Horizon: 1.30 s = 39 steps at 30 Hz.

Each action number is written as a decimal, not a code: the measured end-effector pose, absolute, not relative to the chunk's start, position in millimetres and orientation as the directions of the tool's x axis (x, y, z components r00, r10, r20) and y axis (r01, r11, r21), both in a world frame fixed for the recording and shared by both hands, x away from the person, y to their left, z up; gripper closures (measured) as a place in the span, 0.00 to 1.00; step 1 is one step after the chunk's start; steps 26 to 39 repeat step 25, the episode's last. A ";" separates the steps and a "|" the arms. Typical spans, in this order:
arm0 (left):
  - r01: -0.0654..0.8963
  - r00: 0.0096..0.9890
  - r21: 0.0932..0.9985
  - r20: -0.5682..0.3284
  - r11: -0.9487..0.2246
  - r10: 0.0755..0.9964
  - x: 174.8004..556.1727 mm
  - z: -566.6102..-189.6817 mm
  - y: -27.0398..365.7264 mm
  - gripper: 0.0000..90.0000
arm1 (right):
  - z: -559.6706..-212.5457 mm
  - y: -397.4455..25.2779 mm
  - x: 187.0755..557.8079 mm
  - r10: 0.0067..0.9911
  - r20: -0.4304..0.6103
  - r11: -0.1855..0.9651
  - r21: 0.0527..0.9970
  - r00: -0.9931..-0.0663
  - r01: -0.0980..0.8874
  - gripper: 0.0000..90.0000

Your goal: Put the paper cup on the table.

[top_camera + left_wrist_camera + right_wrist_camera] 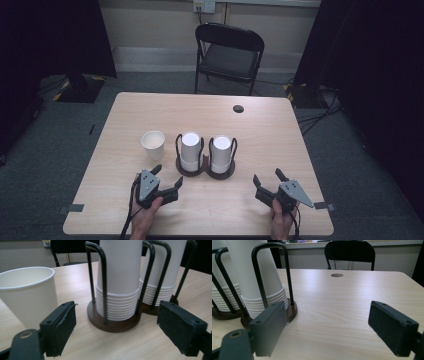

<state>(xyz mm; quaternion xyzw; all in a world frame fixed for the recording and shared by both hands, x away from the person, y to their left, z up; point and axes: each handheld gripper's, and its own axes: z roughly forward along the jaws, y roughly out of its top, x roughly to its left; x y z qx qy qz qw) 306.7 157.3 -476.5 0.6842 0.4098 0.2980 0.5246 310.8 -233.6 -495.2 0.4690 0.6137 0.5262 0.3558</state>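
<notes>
Nearest the person, two hands come in over the front edge of the table [125, 107]. The left hand [145, 216] holds the left gripper [166, 177], whose jaws are spread wide with nothing between them — in the left gripper view the two black pads [61, 323] frame bare wood. The right hand [281, 220] holds the right gripper [267, 177], also spread wide and empty, resting low over the table's right front part, well apart from the left one.

Just beyond the left gripper stands a dark double cup holder [206, 169] with a round wooden base and black wire loops. It carries two stacks of white paper cups turned upside down: the left stack [190, 150] and the right stack [220, 152], side by side and upright. To the left of the holder, near but apart from it, a single paper cup [153, 145] stands mouth up — in the left gripper view it sits close behind the left pad.

Farther back, a small round hole [238, 108] shows in the tabletop. Behind the table stands a black folding chair [229, 56] against the wall.
</notes>
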 end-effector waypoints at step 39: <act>0.167 0.492 0.975 0.044 -0.144 0.870 281.1 -496.0 120.5 0.17 | -494.9 -230.3 311.6 0.952 0.026 0.040 0.977 -0.304 0.209 0.16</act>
